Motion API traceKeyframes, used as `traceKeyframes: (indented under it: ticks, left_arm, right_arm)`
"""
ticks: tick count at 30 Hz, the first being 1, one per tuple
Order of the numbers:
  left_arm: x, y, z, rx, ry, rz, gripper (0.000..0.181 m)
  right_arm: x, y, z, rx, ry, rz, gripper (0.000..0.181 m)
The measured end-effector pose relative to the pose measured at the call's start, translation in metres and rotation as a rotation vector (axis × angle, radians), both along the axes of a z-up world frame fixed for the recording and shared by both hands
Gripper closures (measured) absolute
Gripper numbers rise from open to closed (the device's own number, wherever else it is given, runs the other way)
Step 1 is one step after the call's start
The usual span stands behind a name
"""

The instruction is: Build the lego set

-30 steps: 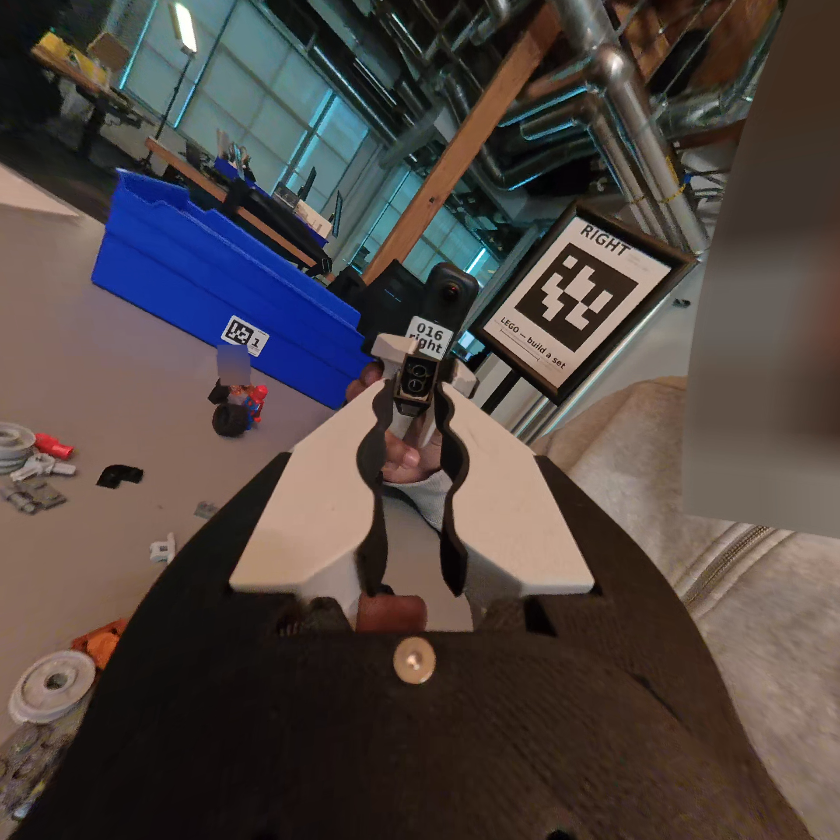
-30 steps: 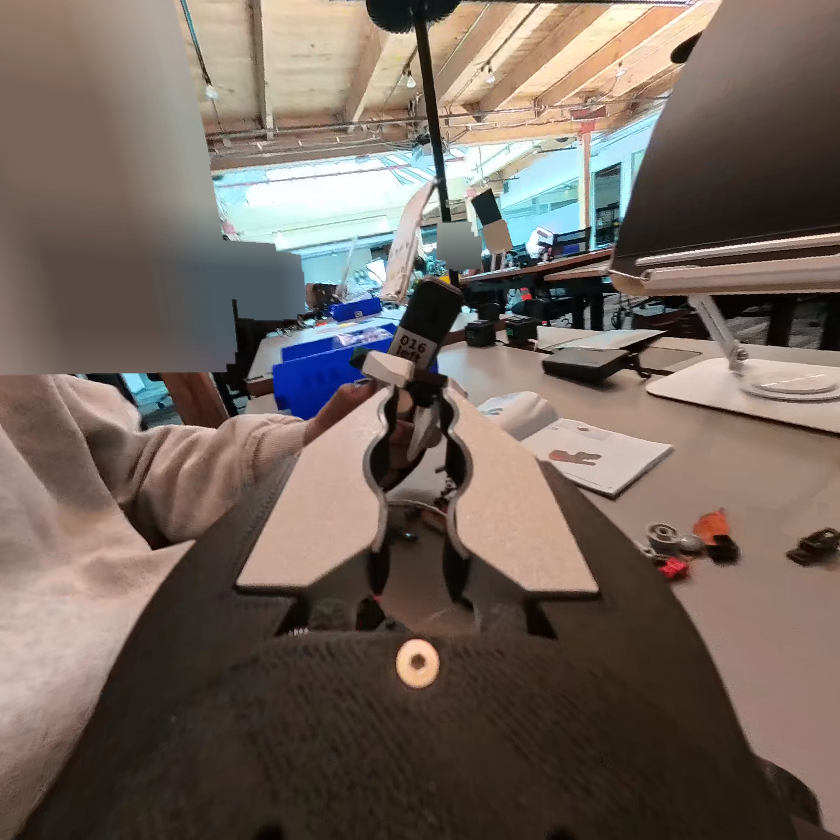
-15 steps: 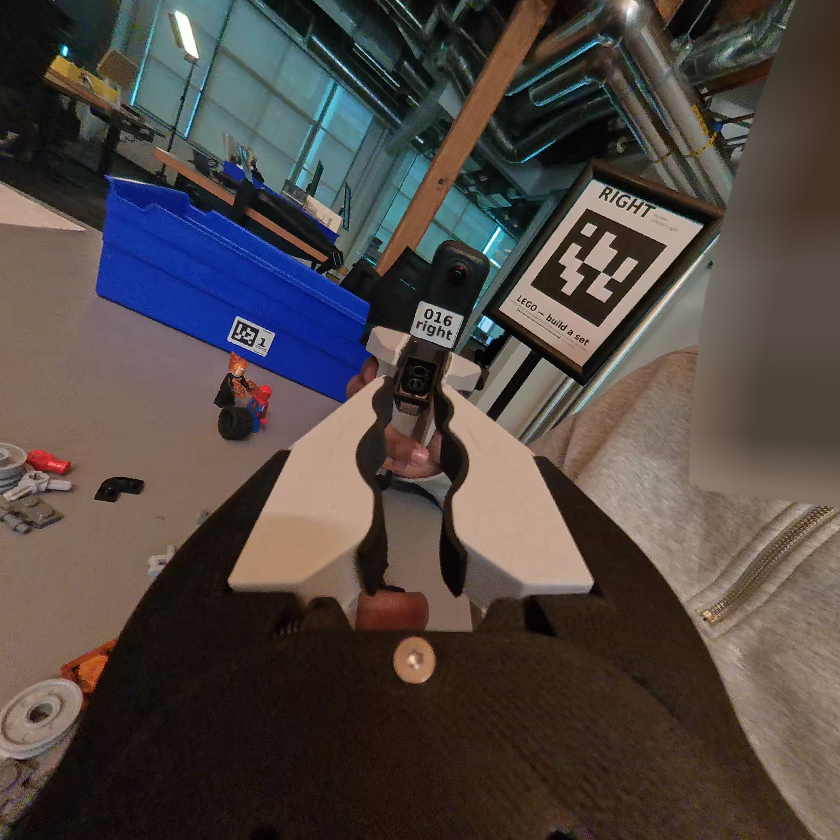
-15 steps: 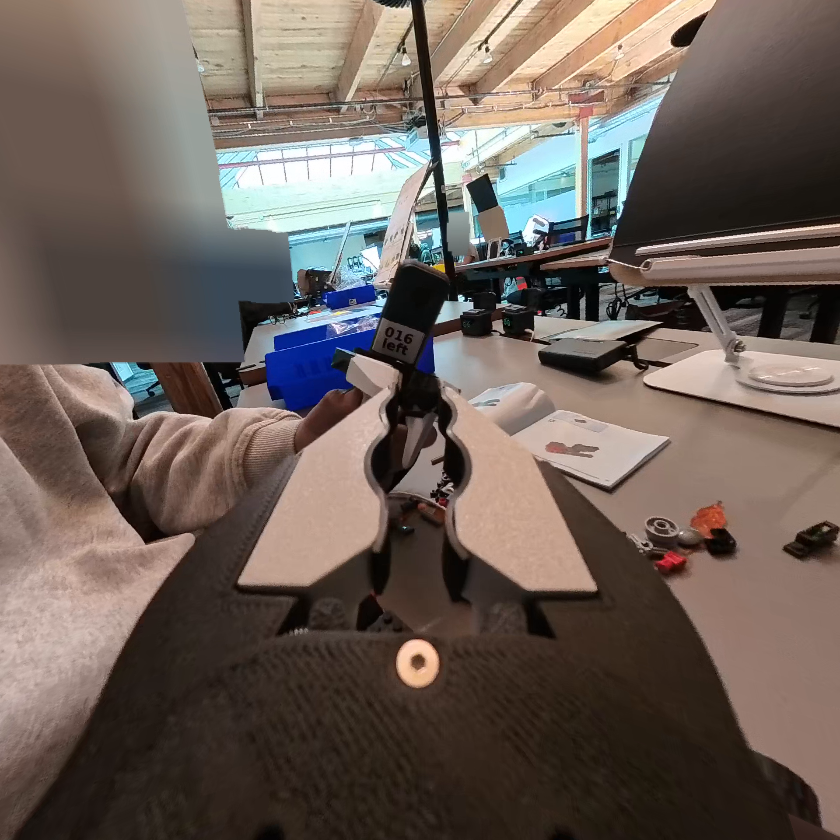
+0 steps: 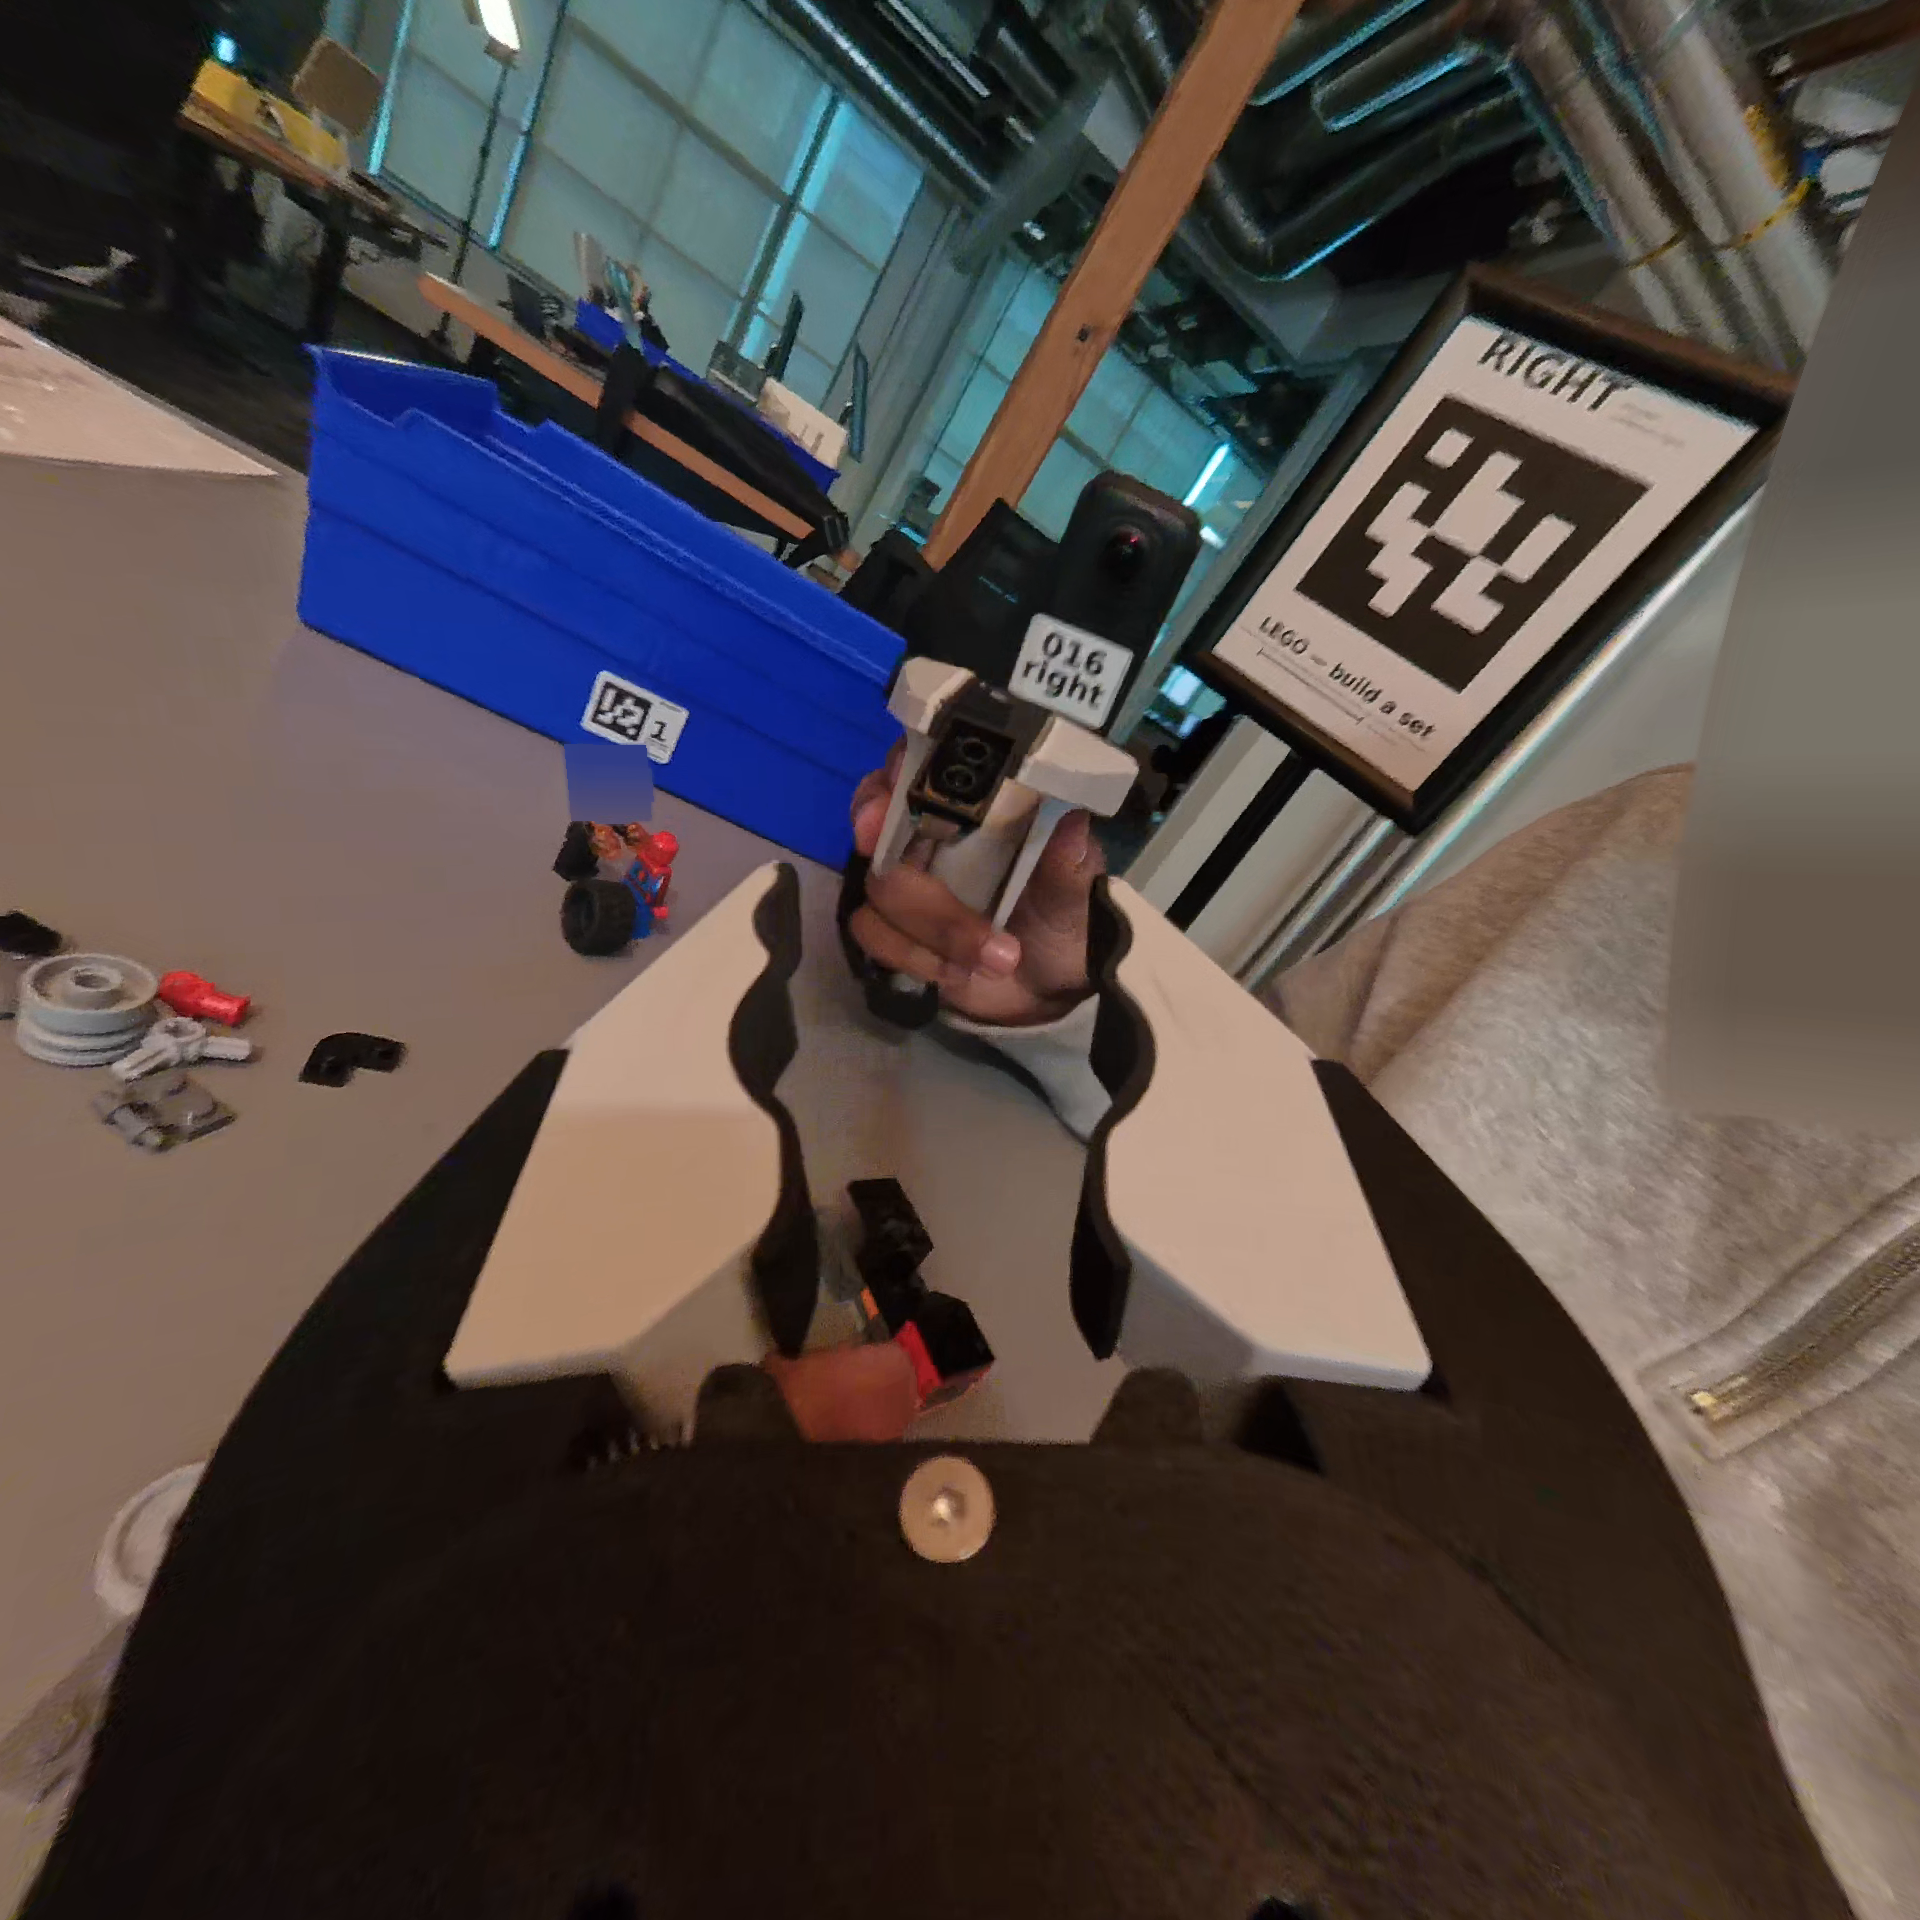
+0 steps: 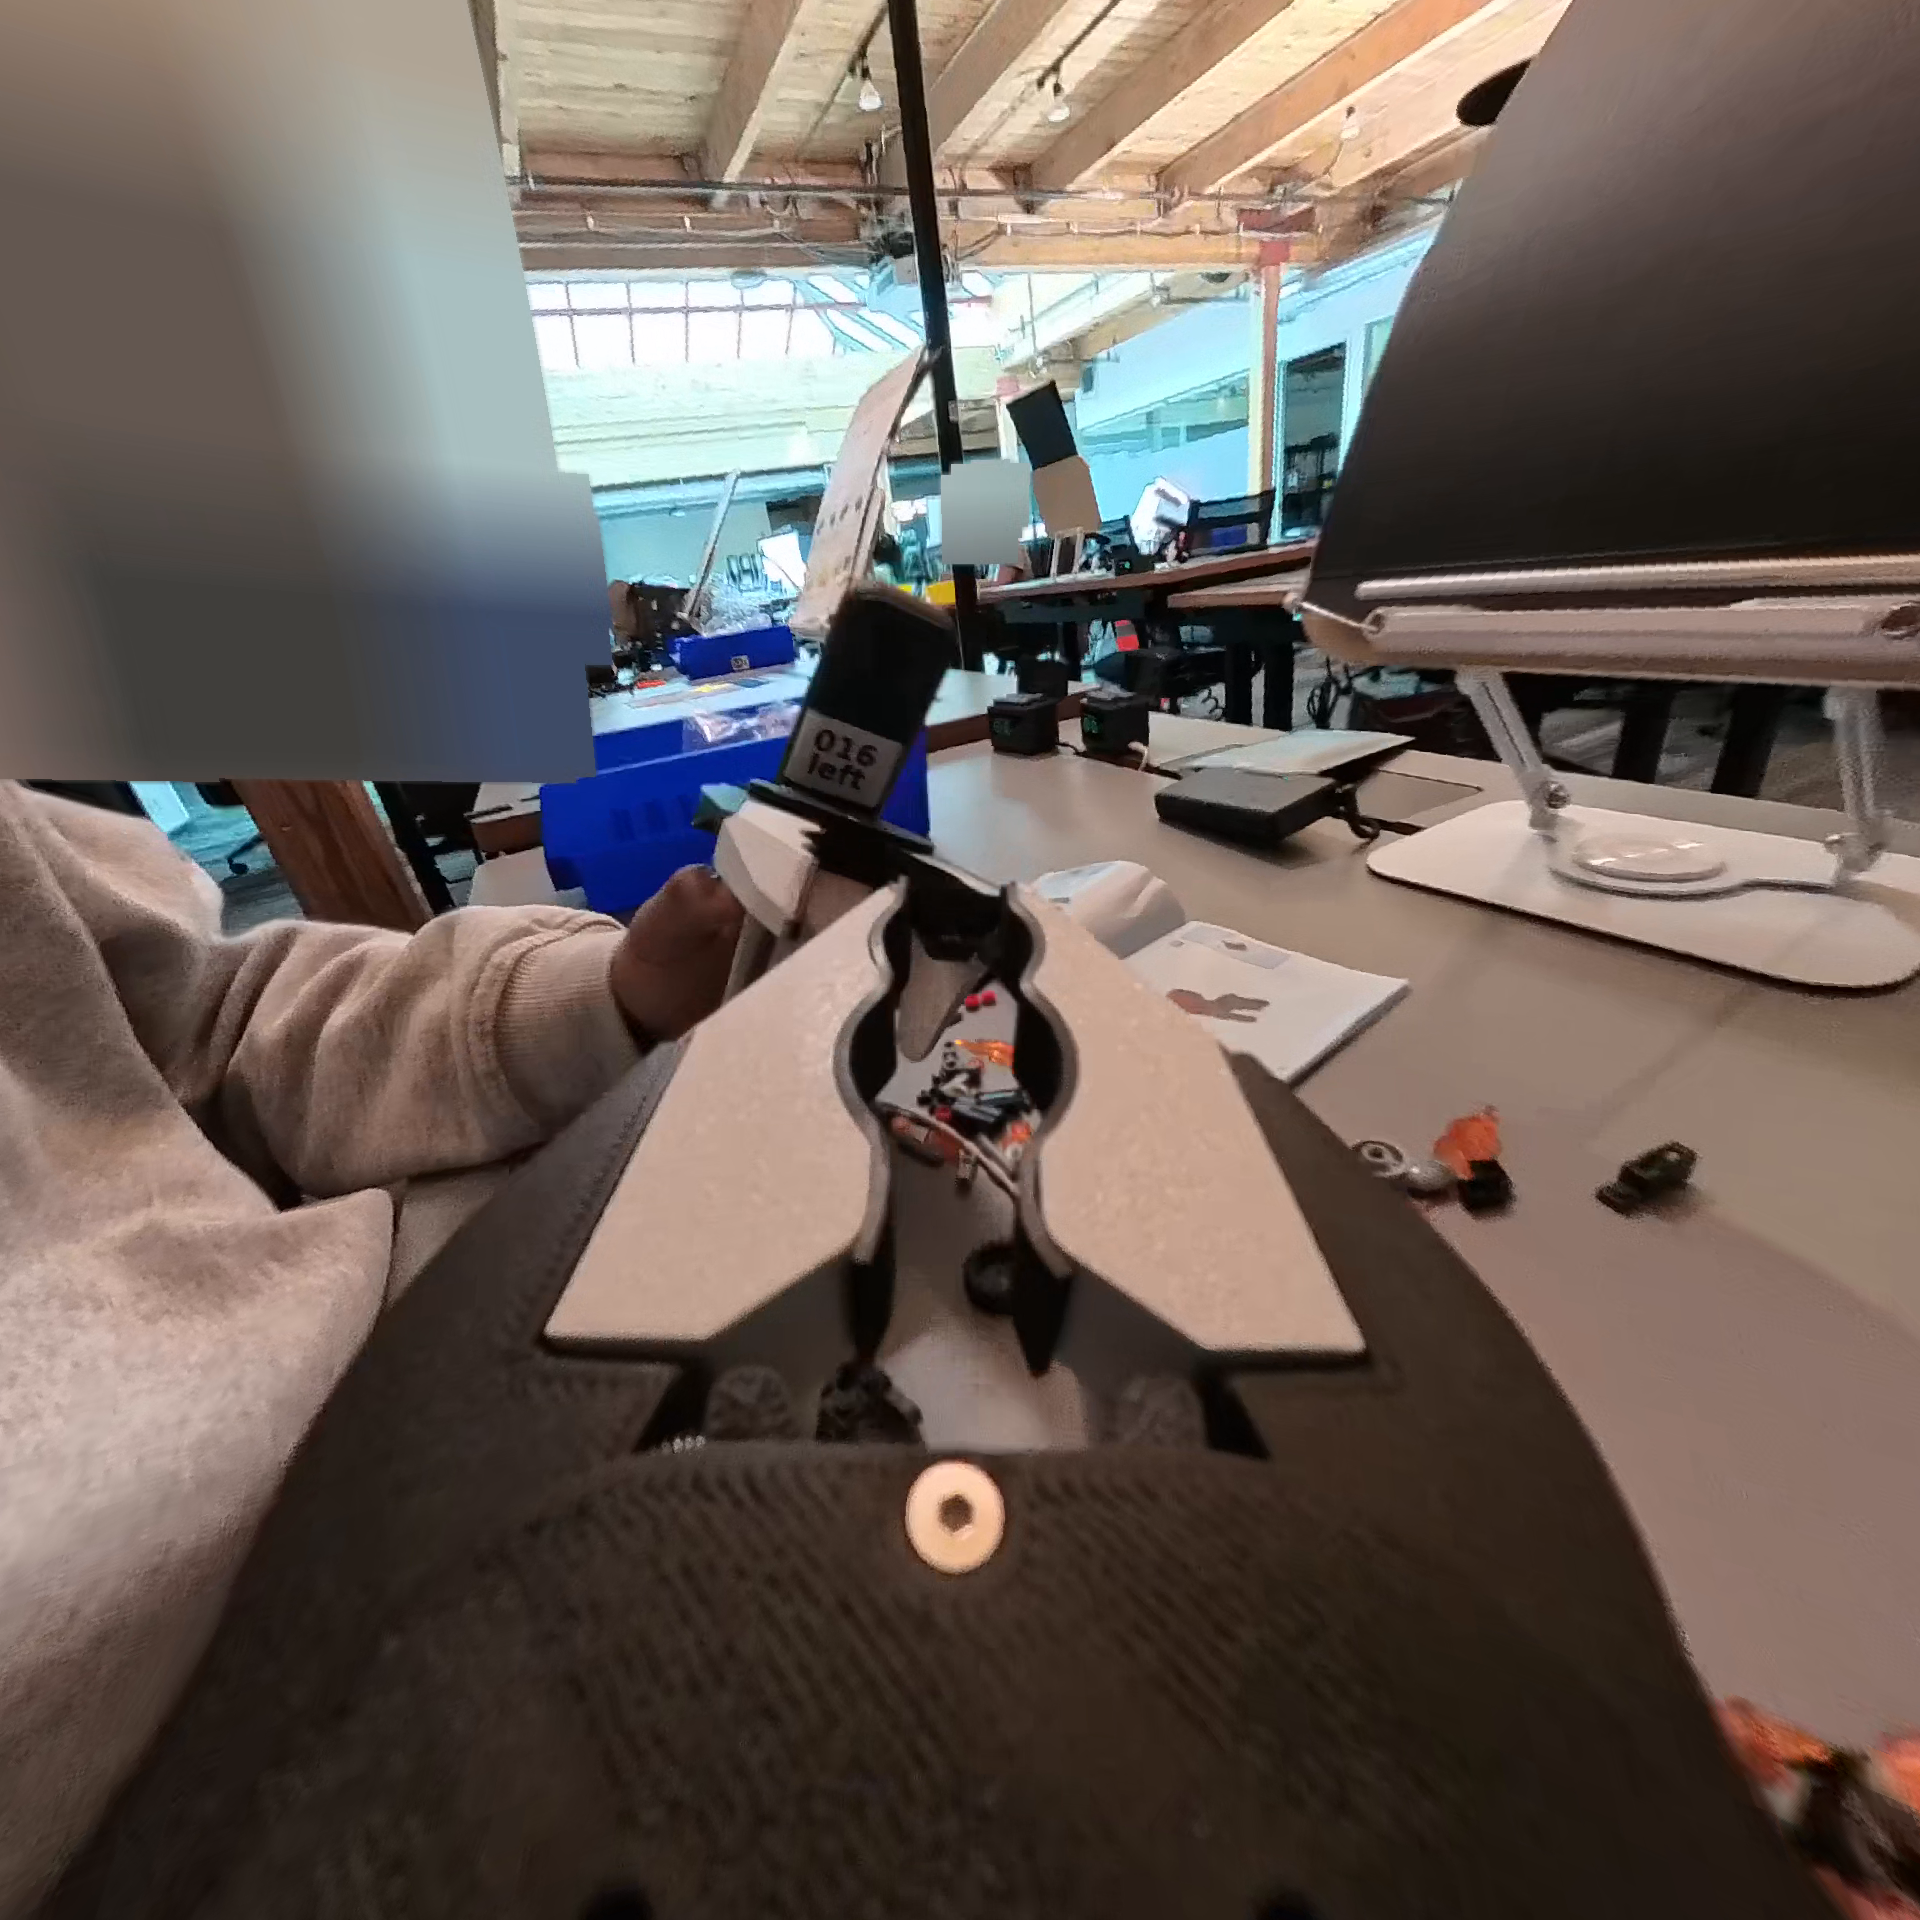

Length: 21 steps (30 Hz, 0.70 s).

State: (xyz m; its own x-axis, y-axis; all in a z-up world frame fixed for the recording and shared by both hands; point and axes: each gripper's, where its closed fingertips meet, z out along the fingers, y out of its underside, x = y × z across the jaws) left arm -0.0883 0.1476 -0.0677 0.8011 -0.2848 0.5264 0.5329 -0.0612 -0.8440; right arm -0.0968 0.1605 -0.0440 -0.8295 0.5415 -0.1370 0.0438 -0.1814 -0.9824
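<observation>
In the left wrist view my left gripper (image 5: pixel 940 883) is open and empty, its jaws wide apart. Beyond it my right gripper (image 5: pixel 971 790) faces the camera, shut on a small black lego brick (image 5: pixel 961 764) held above the table. A small black, grey and red lego assembly (image 5: pixel 914 1299) lies on the table below my left jaws. In the right wrist view my right gripper (image 6: pixel 954 904) has its tips close together on the black brick (image 6: pixel 948 935). The left gripper (image 6: pixel 769 862) shows just behind it, held by a hand.
A blue bin (image 5: pixel 582 582) stands at the back, with minifigures and a tyre (image 5: pixel 623 883) before it. Grey wheel hubs (image 5: pixel 88 1003) and a black elbow piece (image 5: pixel 348 1058) lie left. A booklet (image 6: pixel 1257 987), laptop stand (image 6: pixel 1662 883) and loose pieces (image 6: pixel 1455 1153) lie right. Only a small space, under 4 cm, lies between the two pairs of fingers. Between my left fingertips and the black elbow piece (image 5: pixel 348 1058) there is roughly 12 cm.
My left gripper has opened and drawn back from the black brick, which stays in my right gripper. The lego assembly now shows on the table between the left jaws.
</observation>
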Motion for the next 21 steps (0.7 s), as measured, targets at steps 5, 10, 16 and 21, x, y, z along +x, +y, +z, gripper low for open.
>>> traceKeyframes:
  ticks: [5,10,16,21]
  left_arm:
    - [-0.003,-0.006,-0.007,-0.083,0.124,0.093,0.121]
    - [0.009,-0.008,-0.029,-0.222,0.286,0.151,0.118]
    - [0.023,-0.009,-0.044,-0.319,0.451,0.200,0.118]
    - [0.013,-0.029,-0.046,-0.353,0.456,0.298,0.119]
  right_arm:
    - [0.018,0.012,-0.026,0.393,-0.085,0.037,0.167]
    - [0.060,0.017,-0.092,0.863,-0.297,0.220,0.166]
    - [0.081,0.015,-0.122,1.047,-0.425,0.372,0.166]
    - [0.081,-0.005,-0.131,0.999,-0.460,0.416,0.166]
